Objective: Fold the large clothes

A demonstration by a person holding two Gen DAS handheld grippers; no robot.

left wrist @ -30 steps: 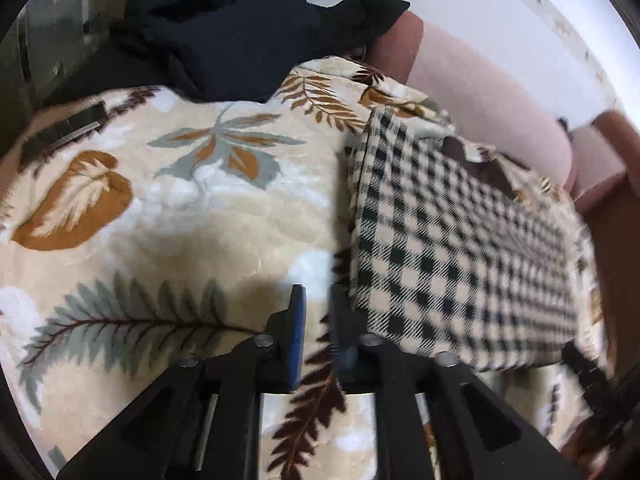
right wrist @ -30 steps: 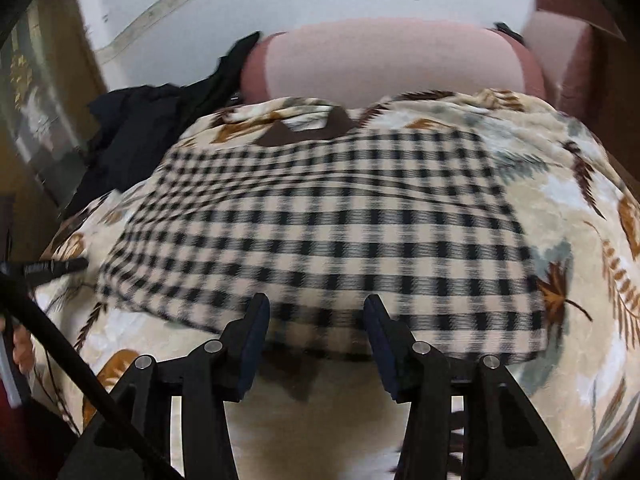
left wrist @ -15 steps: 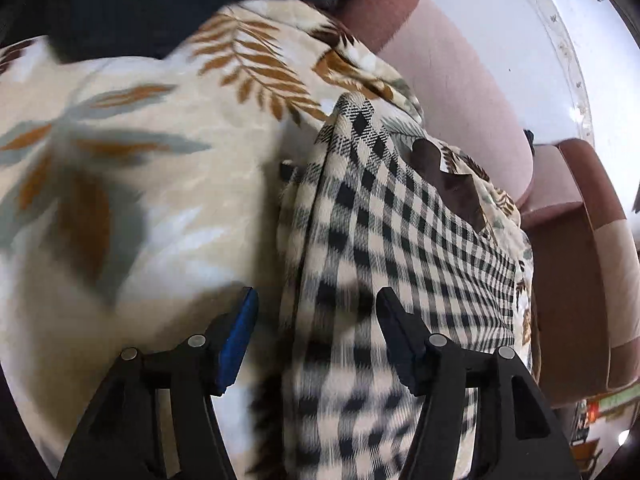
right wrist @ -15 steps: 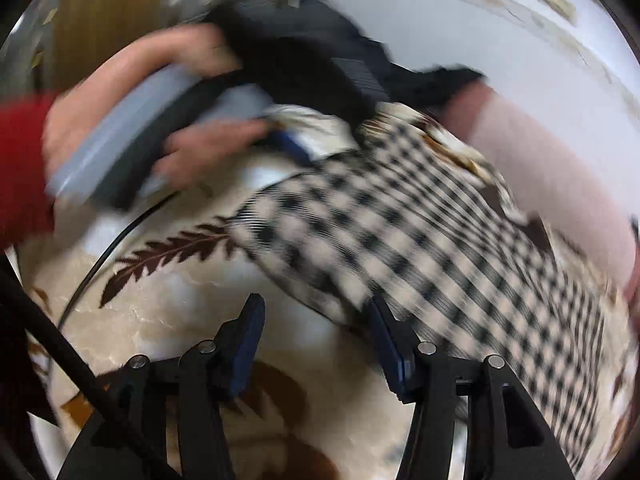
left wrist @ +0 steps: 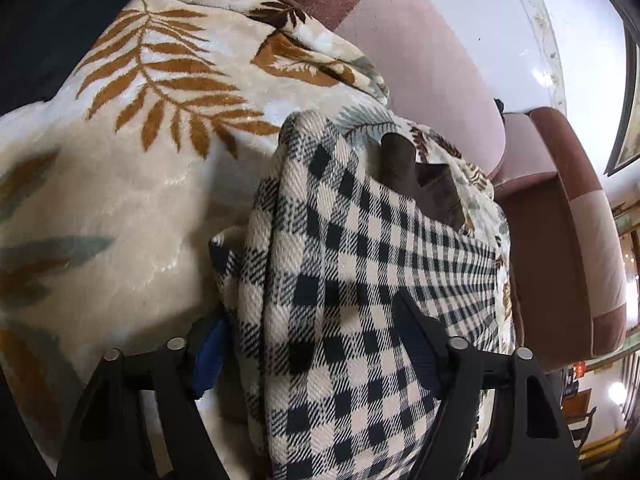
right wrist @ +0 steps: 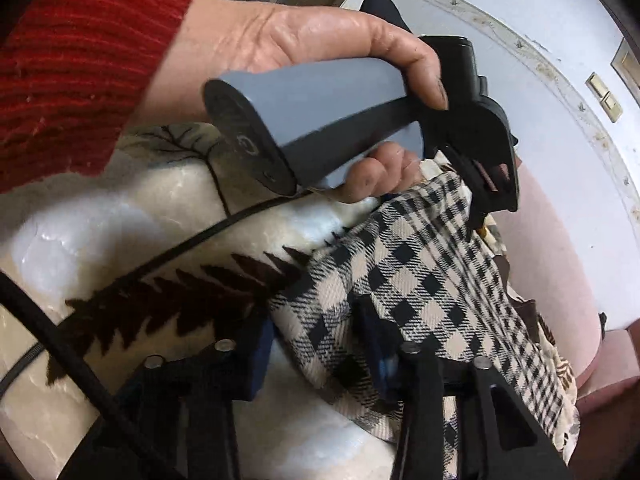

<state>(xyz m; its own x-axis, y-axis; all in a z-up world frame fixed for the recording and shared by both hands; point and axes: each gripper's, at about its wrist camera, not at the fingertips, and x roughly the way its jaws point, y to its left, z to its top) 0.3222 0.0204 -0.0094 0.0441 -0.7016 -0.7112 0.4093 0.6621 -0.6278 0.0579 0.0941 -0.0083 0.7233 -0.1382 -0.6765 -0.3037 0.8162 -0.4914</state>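
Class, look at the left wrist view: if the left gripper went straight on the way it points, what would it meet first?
Most likely the checked garment: its folded edge already lies between the open fingers of the left gripper. Beyond it lies the leaf-print blanket, though depth is unclear.

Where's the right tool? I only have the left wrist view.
Observer: The right tool is at the near corner of the checked garment. Fabric sits between its jaws, which have just been closing.
Operator: Gripped?
Observer: Can't tell. Fabric fills the gap, but pad contact is unclear.
Operator: Any snags?
Observer: A black cable runs over the leaf-print blanket, left of that tool.
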